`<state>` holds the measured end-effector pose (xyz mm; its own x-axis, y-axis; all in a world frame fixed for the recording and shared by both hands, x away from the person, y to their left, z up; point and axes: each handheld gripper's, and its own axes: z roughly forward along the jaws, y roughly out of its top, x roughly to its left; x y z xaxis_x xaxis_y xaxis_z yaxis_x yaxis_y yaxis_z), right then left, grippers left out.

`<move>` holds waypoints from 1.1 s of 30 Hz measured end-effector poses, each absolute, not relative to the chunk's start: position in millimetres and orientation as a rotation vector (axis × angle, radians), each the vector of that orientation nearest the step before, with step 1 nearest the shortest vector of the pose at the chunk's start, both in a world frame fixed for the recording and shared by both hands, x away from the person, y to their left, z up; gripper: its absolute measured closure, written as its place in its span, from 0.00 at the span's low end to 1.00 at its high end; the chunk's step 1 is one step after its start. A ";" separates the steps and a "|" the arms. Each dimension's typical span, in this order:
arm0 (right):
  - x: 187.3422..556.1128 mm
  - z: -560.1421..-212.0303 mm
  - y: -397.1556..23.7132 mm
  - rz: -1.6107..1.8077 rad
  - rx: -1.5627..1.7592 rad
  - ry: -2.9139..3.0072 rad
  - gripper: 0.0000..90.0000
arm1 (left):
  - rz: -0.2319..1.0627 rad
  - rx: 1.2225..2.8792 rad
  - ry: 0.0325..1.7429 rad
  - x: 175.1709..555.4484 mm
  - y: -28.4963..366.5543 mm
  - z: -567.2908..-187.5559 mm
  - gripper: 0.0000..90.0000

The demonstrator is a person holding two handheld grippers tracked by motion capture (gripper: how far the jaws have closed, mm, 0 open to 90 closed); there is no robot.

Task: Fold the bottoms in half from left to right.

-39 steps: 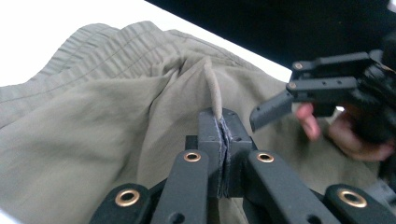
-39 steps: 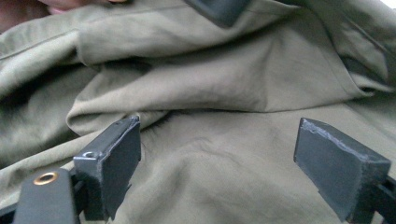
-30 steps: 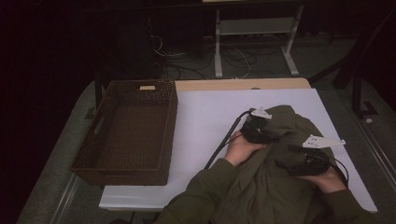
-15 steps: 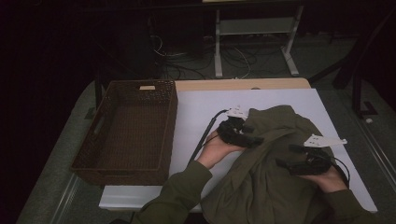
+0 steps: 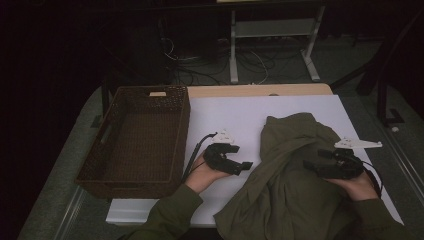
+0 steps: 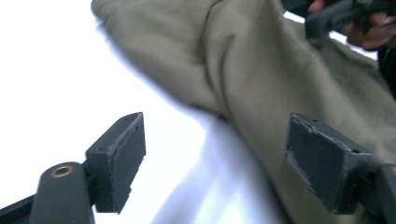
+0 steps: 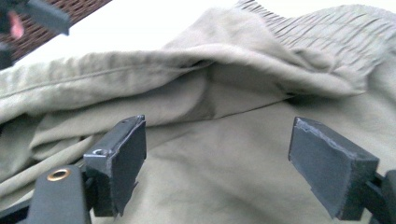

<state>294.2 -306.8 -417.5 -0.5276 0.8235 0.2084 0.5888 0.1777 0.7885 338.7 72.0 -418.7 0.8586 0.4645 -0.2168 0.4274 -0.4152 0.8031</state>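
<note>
An olive green garment [image 5: 290,175] lies crumpled on the right half of the white table [image 5: 225,115]. My left gripper [image 5: 244,167] sits just left of the garment's edge, over bare table. Its jaws have just been opening and stand open. In the left gripper view, the left gripper [image 6: 215,126] has white table and the garment's edge [image 6: 261,70] showing beyond its jaws, with nothing between the pads. My right gripper [image 5: 314,161] rests over the garment's right side. In the right gripper view, the right gripper [image 7: 217,123] is open above the folds of cloth [image 7: 261,56], its jaws a touch narrower than before.
A dark brown wicker basket [image 5: 181,137] stands on the table's left part with nothing in it. Behind the table are a white stand [image 5: 270,30] and cables on a dark floor. The person's olive sleeves come in from the bottom edge.
My left gripper has let go of the garment and moved left and toward the person, off the cloth. The garment now lies flatter and more spread. The right gripper has stayed in place.
</note>
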 end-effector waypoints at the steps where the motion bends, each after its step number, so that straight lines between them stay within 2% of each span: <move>1: 295.7 -415.9 -307.2 1.257 1.358 2.183 0.21 | 0.052 2.063 0.661 336.5 75.0 -421.4 0.20; 9: 311.4 -405.2 -313.8 1.250 1.388 2.143 0.29 | 0.080 2.085 0.702 321.4 90.8 -436.7 0.13; 15: 338.9 -398.3 -325.7 1.225 1.481 2.086 0.42 | 0.069 2.094 0.741 307.2 100.6 -446.6 0.02; 21: 367.0 -401.8 -333.2 1.176 1.577 2.025 0.49 | 0.067 2.104 0.735 304.0 105.6 -450.7 0.00; 33: 381.1 -435.6 -332.0 1.137 1.713 2.091 0.47 | 0.100 2.100 0.718 308.2 102.6 -447.4 0.00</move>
